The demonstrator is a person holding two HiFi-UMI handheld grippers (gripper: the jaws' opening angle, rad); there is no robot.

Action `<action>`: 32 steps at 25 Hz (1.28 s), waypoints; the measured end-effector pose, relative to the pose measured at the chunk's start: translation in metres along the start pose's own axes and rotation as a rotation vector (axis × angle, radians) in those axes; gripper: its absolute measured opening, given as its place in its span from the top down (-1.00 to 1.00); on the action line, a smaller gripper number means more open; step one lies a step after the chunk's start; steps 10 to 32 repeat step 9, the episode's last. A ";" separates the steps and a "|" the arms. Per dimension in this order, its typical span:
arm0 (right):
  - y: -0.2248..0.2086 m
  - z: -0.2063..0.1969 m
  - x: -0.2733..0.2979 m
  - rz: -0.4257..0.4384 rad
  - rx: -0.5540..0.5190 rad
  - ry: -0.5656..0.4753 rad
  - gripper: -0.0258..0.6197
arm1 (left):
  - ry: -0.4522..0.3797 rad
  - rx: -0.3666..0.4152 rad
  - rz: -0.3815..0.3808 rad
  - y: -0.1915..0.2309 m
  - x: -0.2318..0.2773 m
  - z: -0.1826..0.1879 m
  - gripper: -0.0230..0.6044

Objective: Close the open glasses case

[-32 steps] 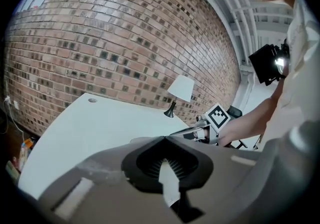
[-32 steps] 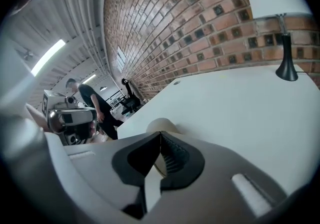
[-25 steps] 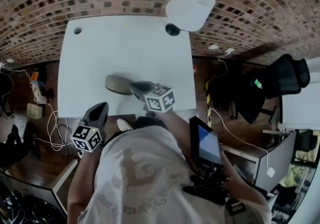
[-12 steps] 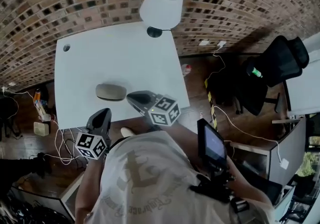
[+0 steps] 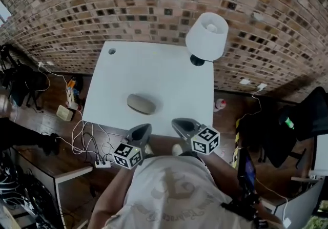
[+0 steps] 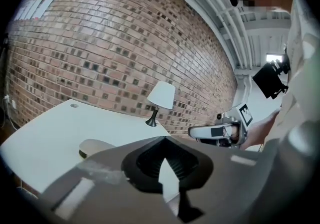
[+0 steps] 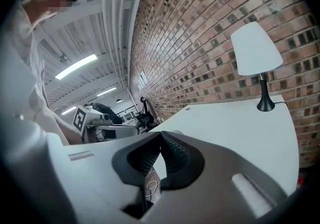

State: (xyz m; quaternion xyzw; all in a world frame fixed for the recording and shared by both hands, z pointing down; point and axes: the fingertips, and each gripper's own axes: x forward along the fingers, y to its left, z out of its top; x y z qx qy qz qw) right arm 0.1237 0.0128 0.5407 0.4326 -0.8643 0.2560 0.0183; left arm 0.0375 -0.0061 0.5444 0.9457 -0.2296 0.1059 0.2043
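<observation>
**Case looks shut, both claws back at the table edge**

Nearest, low in the head view, the left gripper [image 5: 142, 129] and right gripper [image 5: 179, 123] sit side by side at the near edge of the table [image 5: 154, 64], close to the person's chest. Each claw is pinched fully together with nothing in it, as their own views show. Beyond them, left of frame centre, the case [image 5: 141, 103] lies alone on the table as a low closed oval, well apart from both claws. No raised lid shows, so I judge the closing done, with nothing left to do. Farthest, the lamp [image 5: 206, 36] stands at the upper right by the brick wall. A second ago the right gripper reached over the table to the case's right end. Now it is back at the edge, beside the left one.
</observation>
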 end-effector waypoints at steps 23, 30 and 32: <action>-0.015 -0.004 -0.008 0.084 -0.021 0.027 0.90 | 0.003 -0.014 0.067 -0.025 0.014 -0.016 0.91; -0.015 -0.004 -0.008 0.084 -0.021 0.027 0.90 | 0.003 -0.014 0.067 -0.025 0.014 -0.016 0.91; -0.015 -0.004 -0.008 0.084 -0.021 0.027 0.90 | 0.003 -0.014 0.067 -0.025 0.014 -0.016 0.91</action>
